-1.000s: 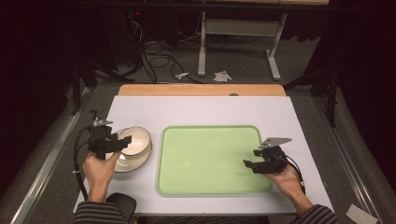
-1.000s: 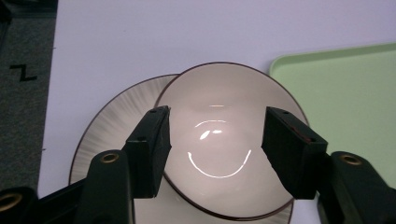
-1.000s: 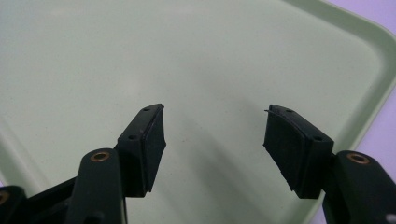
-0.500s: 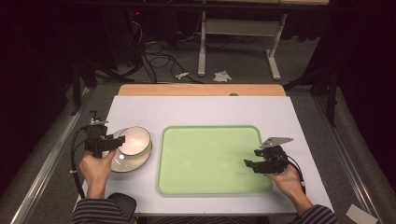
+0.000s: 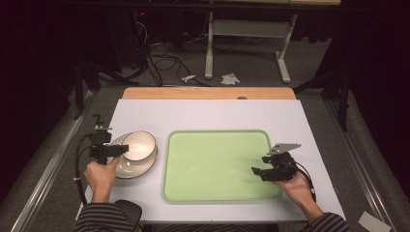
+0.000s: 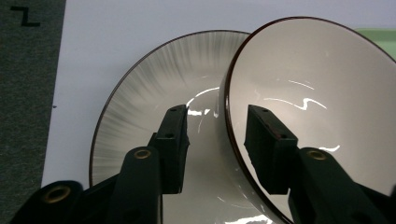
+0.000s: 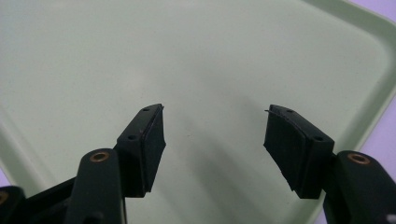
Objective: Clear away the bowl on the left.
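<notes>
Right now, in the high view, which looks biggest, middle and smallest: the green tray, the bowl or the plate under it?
1. Green tray, by far the biggest.
2. Plate, partly hidden under the bowl.
3. Bowl, tilted on the plate, a bit smaller.

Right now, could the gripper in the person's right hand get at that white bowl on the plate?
Probably not without a long move. The right gripper hovers over the green tray, whose whole width separates it from the bowl, and the left gripper already straddles the bowl's rim.
</notes>
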A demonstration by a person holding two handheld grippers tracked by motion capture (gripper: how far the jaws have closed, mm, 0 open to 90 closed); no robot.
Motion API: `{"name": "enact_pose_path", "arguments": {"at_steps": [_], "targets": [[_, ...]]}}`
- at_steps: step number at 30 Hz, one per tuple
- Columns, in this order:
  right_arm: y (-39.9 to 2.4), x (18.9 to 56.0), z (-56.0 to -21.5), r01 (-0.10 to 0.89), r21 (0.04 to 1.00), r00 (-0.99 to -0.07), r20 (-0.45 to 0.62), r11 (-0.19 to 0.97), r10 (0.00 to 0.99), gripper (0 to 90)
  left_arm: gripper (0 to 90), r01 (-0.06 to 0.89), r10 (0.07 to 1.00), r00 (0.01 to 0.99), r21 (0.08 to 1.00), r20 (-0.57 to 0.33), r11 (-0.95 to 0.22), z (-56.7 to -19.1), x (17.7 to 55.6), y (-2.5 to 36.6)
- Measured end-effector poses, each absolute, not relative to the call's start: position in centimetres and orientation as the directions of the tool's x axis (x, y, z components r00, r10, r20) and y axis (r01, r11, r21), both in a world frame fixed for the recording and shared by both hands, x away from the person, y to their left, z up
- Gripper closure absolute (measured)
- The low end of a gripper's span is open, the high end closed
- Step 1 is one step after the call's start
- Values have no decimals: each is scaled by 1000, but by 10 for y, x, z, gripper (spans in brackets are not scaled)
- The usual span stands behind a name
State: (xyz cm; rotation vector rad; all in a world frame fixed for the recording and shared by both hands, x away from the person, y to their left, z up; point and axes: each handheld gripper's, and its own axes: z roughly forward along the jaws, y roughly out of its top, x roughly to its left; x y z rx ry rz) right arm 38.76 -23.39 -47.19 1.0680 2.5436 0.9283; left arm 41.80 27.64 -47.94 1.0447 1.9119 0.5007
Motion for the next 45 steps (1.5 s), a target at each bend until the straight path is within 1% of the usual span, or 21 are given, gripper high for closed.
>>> {"name": "enact_pose_path", "arguments": {"at_steps": [1,6,11,20,23,28,30,33,41,45], "targets": [[-233,386,-472,555,638,-710,28,534,704,394,618,467,813,-268,668,-517,579,-480,418,277],[-232,387,-472,551,634,-714,22,543,699,394,665,468,820,-265,676,-507,569,-481,419,273],[-232,387,-473,546,636,-718,18,546,696,394,698,492,825,-269,665,-498,562,-485,421,271],[-228,387,-473,543,627,-719,3,559,695,393,720,524,816,-286,632,-501,572,-492,428,269],[-228,388,-475,542,626,-722,4,561,692,393,760,519,805,-292,622,-516,586,-492,429,270],[-226,387,-475,542,621,-722,0,566,692,393,778,520,800,-300,614,-520,594,-492,430,271],[-226,387,-475,537,622,-726,-3,570,688,392,810,519,801,-299,616,-519,593,-491,429,272],[-224,386,-475,524,624,-734,-14,580,679,390,819,518,791,-302,605,-532,605,-490,429,274],[-224,387,-475,527,622,-732,-14,579,681,389,819,507,778,-300,599,-552,620,-485,428,275],[-225,386,-474,526,625,-737,-3,577,676,390,820,526,783,-292,591,-550,612,-484,427,275]]}}
